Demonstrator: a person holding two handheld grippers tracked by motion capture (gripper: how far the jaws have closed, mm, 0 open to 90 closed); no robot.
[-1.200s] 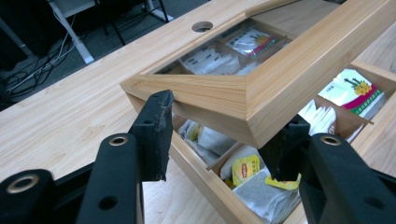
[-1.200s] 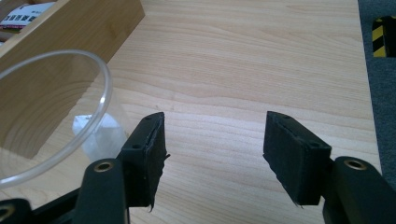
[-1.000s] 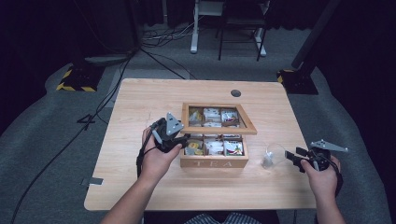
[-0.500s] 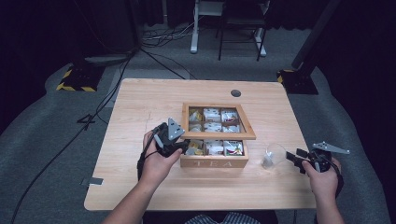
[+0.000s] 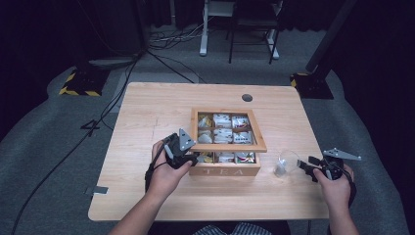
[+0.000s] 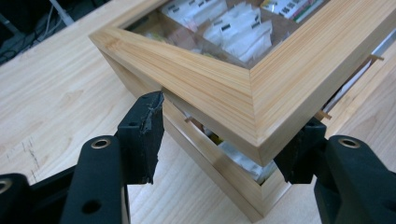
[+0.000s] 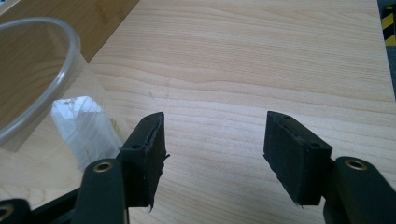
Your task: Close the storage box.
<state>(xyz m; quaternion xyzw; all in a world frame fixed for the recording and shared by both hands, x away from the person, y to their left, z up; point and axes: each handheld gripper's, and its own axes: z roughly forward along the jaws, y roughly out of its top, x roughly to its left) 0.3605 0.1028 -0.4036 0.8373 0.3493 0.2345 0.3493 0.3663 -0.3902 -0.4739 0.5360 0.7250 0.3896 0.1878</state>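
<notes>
Two hand-held grippers at the light wooden table, one at the tea box lid, one idle.
Left gripper sits at the front-left corner of the bamboo tea box; its glass-paned wooden lid is partly raised, corner between the jaws, which have just been opening, pads look clear of the wood. White tea sachets fill the compartments. Right gripper hovers released over bare tabletop at the box's right, jaws apart with nothing between, clear plastic cup lying tipped just beside its left jaw.
</notes>
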